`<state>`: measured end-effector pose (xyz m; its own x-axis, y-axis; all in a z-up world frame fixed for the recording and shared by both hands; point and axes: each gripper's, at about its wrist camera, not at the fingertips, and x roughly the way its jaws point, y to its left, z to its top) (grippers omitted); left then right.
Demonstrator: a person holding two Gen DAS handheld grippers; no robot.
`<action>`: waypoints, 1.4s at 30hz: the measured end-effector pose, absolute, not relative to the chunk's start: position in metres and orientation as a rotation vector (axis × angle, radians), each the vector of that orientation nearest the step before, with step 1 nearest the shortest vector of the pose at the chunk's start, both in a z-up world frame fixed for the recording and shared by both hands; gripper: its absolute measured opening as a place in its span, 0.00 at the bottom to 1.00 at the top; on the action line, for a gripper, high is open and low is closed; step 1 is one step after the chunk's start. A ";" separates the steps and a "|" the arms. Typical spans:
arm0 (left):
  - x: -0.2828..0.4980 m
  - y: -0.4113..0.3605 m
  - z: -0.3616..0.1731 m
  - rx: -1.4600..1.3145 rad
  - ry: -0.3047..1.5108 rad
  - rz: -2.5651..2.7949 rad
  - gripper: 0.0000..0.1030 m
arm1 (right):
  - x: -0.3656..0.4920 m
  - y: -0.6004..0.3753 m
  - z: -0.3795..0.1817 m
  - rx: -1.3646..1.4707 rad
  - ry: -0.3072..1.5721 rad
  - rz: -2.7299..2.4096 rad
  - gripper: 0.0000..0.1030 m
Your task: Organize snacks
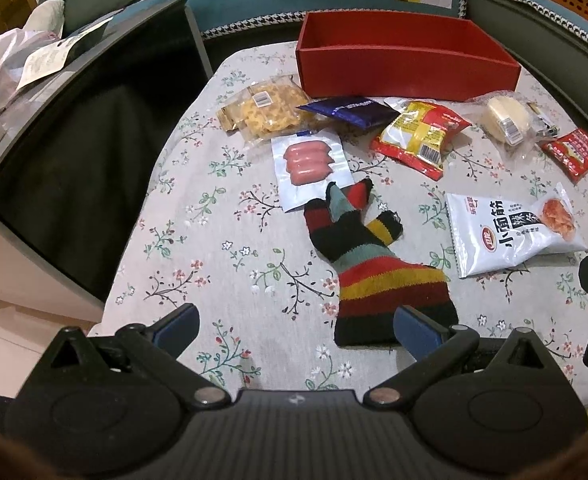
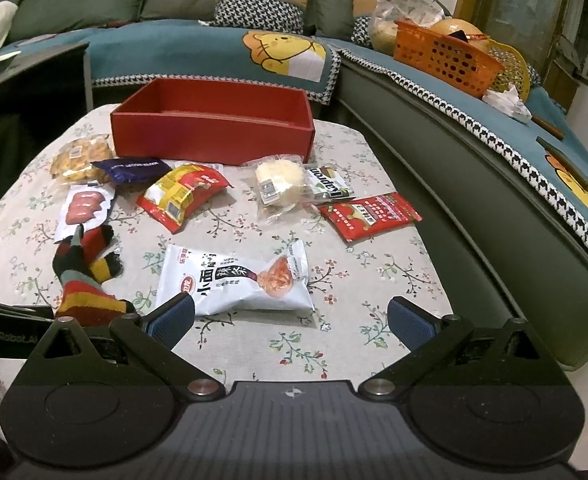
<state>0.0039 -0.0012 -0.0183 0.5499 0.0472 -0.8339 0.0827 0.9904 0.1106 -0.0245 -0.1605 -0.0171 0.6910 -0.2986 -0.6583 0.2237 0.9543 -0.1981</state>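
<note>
Here both grippers — left gripper point(image 1: 295, 326), right gripper point(image 2: 292, 318) — hover spread wide, holding nothing; a striped glove point(image 1: 367, 248) touches the sausage pack point(image 1: 311, 166), near the far red box point(image 1: 405, 56).

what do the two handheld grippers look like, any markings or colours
Both the left gripper and the right gripper are matte black, with triangular link arms, silver pivot pins, round side discs and blue textured pads. Pale "GenRobot.AI" lettering marks the left gripper's side in the right wrist view.
</note>
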 end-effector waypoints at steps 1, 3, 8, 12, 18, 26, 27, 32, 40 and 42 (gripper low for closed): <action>0.004 -0.001 -0.018 0.143 0.990 -0.023 1.00 | -0.024 -0.160 -0.017 -0.105 0.756 -0.291 1.00; 0.004 -0.002 -0.019 0.145 0.990 -0.025 1.00 | -0.024 -0.160 -0.018 -0.104 0.757 -0.290 1.00; 0.004 -0.002 -0.019 0.145 0.992 -0.029 1.00 | -0.023 -0.160 -0.018 -0.109 0.758 -0.289 1.00; 0.004 -0.003 -0.019 0.145 0.993 -0.033 1.00 | -0.023 -0.160 -0.019 -0.109 0.760 -0.290 1.00; 0.004 -0.001 -0.022 0.146 1.001 -0.030 1.00 | -0.019 -0.158 -0.021 -0.112 0.769 -0.276 1.00; 0.004 -0.001 -0.023 0.145 1.010 -0.037 1.00 | -0.017 -0.155 -0.023 -0.117 0.778 -0.264 1.00; 0.004 -0.002 -0.022 0.146 1.009 -0.039 1.00 | -0.016 -0.155 -0.023 -0.117 0.778 -0.266 1.00; 0.005 -0.003 -0.024 0.142 1.016 -0.041 1.00 | -0.015 -0.156 -0.025 -0.117 0.780 -0.270 1.00; 0.006 -0.007 -0.026 0.155 1.020 -0.047 1.00 | -0.015 -0.160 -0.025 -0.108 0.782 -0.272 1.00; 0.006 -0.007 -0.026 0.155 1.021 -0.047 1.00 | -0.014 -0.160 -0.025 -0.111 0.781 -0.272 1.00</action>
